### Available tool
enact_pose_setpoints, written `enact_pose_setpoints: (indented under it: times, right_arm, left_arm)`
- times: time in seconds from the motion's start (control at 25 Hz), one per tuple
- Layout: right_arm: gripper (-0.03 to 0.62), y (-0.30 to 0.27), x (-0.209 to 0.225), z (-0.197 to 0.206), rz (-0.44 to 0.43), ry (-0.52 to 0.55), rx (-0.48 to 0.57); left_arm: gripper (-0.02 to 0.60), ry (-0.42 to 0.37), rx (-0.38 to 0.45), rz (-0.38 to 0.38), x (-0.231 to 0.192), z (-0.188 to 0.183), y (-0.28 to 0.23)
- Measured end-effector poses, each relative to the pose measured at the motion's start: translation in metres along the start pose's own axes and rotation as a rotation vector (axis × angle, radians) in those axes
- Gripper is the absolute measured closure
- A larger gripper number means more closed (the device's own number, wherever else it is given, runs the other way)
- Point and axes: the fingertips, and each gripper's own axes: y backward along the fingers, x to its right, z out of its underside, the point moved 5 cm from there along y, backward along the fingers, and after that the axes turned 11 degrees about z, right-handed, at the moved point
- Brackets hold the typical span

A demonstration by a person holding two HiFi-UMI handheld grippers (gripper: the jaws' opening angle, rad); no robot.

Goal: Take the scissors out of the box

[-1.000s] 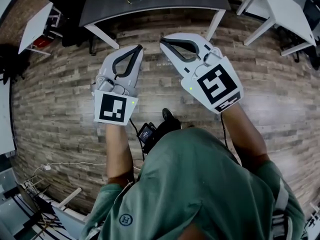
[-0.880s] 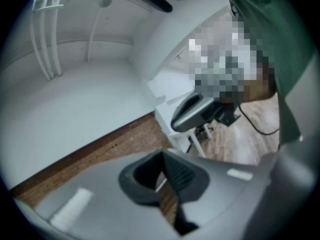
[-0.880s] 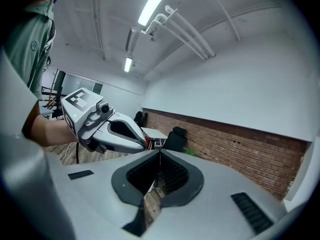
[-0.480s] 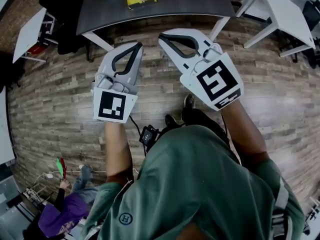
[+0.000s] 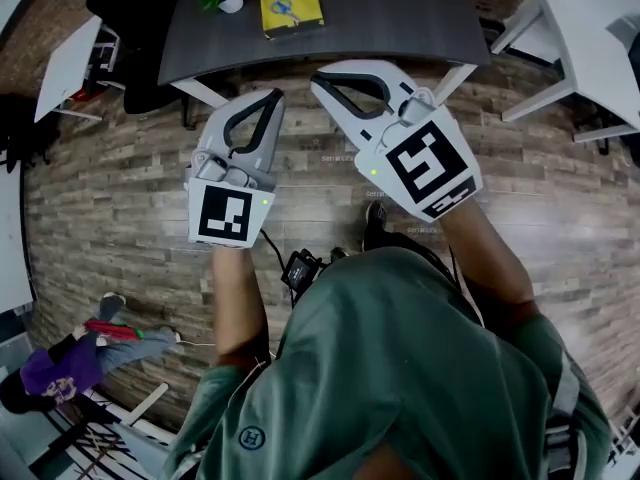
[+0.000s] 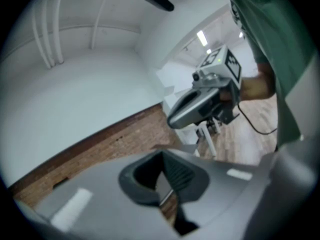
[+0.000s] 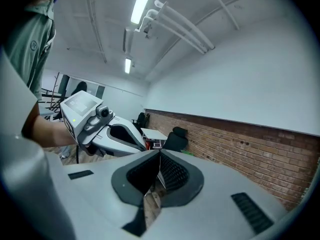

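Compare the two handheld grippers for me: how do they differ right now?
The left gripper points almost straight ahead; the right gripper slants toward the left one. The right gripper's tip reaches nearer the dark table's edge, while the left gripper sits further back. Shared: both have their fingers shut on nothing, above the wooden floor.

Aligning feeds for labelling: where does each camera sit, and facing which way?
Head view: on the person's head, facing steeply down at floor, dark table, yellow box; shows forearms, green shirt.
Left gripper view: on the left gripper, tilted up at a white wall; jaws shut.
Right gripper view: on the right gripper, aimed at ceiling lights and brick wall; jaws shut.
Shared: each gripper view shows the other gripper.
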Motion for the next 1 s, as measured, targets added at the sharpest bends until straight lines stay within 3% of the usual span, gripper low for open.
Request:
enact_pose_setpoints:
  times: [0.44, 0.72, 1.0]
  right_arm:
    - [0.586, -0.042, 0.075, 0.022, -0.039, -0.02, 0.015]
    - [0.586, -0.074, 0.091, 0.029, -0.045, -0.033, -0.004]
    - [0.586, -0.133, 0.102, 0.027, -0.009, -0.029, -0.032]
  left_arm:
    - [0.581, 0.003, -0.048, -0.021, -0.042, 0.002, -0.068]
    - [0.581, 0.016, -0.052, -0.017, -0.07, 0.018, -0.083]
    - [0.581, 0.01, -0.021, 0.015, -0.124, 0.053, -0.096]
